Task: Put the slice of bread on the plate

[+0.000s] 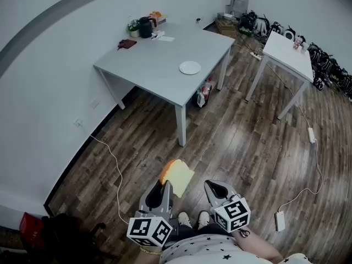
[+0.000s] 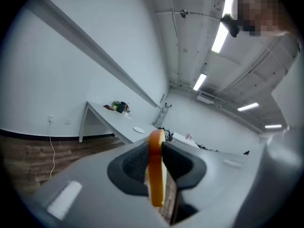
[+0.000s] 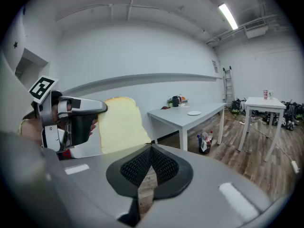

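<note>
A slice of bread with an orange crust is held upright, edge-on, by my left gripper, which is shut on it low in the head view. In the left gripper view the bread stands pinched between the pads. My right gripper hangs just right of it, jaws closed with nothing between them. From the right gripper view the bread shows its pale face. The white plate lies near the front edge of the grey table, far ahead across the wooden floor.
At the grey table's far end stand a dark pot and small items. A bag sits under it. A white table stands to the right, with bags along the wall. Cables lie on the floor.
</note>
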Demonstrator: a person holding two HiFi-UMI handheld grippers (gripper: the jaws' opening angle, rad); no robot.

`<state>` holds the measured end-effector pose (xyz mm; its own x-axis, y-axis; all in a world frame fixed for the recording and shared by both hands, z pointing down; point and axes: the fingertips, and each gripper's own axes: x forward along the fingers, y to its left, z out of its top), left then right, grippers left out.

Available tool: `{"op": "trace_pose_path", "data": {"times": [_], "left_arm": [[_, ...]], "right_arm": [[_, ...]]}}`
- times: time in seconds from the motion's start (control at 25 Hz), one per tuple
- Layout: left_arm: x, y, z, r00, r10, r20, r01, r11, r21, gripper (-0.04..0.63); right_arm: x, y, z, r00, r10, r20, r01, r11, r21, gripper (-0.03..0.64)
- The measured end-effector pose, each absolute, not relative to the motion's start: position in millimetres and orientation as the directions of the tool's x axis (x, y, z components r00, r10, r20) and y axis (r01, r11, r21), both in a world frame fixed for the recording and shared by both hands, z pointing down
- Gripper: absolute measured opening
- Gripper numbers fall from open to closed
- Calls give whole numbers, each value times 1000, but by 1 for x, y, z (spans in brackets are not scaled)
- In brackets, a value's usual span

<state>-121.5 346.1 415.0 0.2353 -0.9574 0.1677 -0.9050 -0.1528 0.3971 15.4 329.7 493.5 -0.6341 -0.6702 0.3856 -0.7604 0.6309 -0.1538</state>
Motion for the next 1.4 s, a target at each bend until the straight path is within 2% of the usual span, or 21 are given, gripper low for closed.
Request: {"op": "trace_pose_path", "data": {"times": [0.36, 0.68, 1.04, 1.4], "left_arm": [[-126, 353, 414, 200, -966, 161, -913, -124, 388, 91], [-141, 328, 418, 243, -954, 174, -908, -160, 387, 91], [-158, 281, 418, 299, -940, 162, -898, -220, 382, 89], [-144, 192, 427, 325, -931, 164, -899, -250, 360, 89]], "right_arm": [[0, 330, 469, -672, -668, 322, -729, 674, -123, -2], [-26, 311, 461, -671, -674, 308, -731, 672, -120, -2], [-54, 275, 451, -651, -702, 290, -750, 654, -102, -2], [-36, 185, 460, -626, -728, 278, -773, 626, -101, -2]]}}
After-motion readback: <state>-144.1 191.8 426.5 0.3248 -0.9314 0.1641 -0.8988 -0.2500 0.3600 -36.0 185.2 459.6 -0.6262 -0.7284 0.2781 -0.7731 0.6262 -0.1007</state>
